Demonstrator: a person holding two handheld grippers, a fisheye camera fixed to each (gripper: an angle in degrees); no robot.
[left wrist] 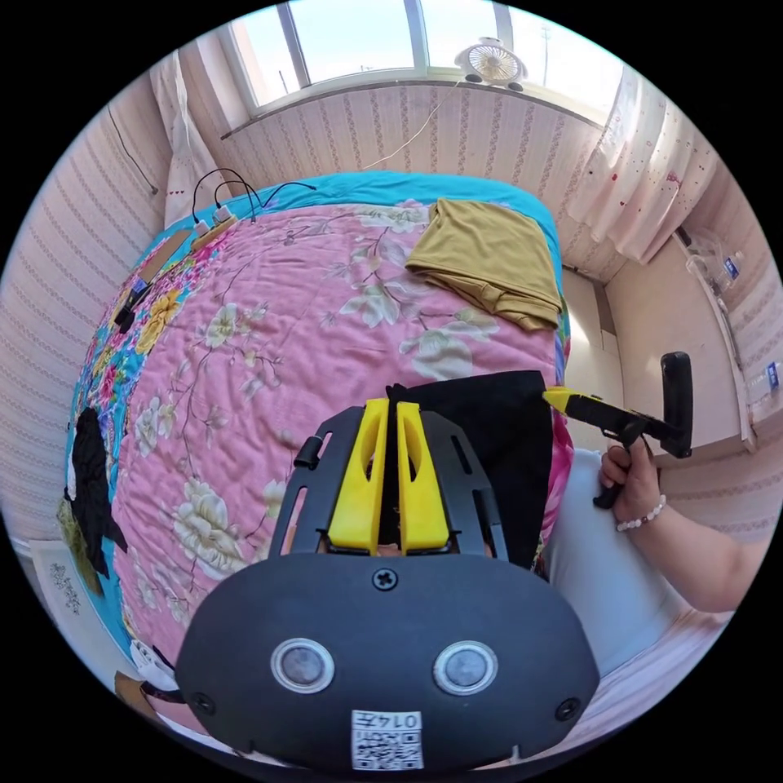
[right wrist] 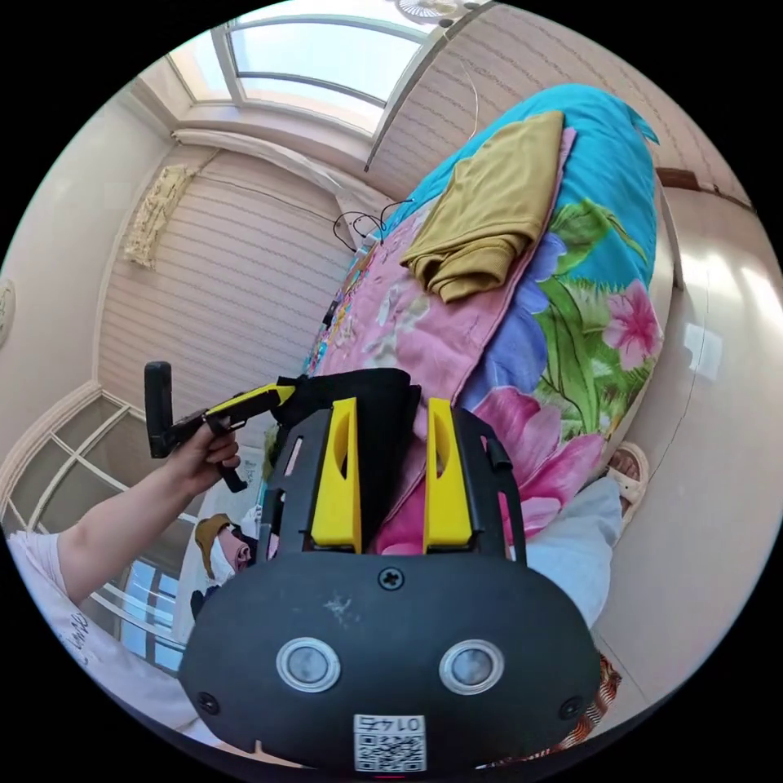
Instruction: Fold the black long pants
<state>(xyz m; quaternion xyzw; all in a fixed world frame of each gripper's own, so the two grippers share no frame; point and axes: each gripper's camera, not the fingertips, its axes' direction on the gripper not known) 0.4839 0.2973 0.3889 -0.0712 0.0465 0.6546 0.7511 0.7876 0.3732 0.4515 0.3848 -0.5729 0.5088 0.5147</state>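
- Yellow jaws of the left gripper [left wrist: 390, 424] sit close together in the left gripper view, with only a thin gap, and black cloth shows in that gap.
- That cloth is the black long pants [left wrist: 497, 440], bunched into a small dark pile at the near edge of the bed [left wrist: 245, 342], beside the person's pale-clad leg.
- I cannot tell for sure if both jaws press on the pants.
- In the same view the right gripper [left wrist: 559, 398] comes in from the side, held in a hand [left wrist: 632, 477] with a bead bracelet, and its yellow tip touches the far corner of the pants.
- In the right gripper view the right gripper's jaws stand well apart, with the black pants and the pink quilt [right wrist: 424, 326] showing between them.
- The left gripper shows there too, its yellow tip at the edge of the black pile.
- A folded mustard-yellow garment [left wrist: 489, 261] lies farther up the bed, well apart from the pants.
- A small white fan [left wrist: 492, 61] stands on the window sill behind the bed.
- Black cables [left wrist: 236, 192] lie at the far corner of the quilt.
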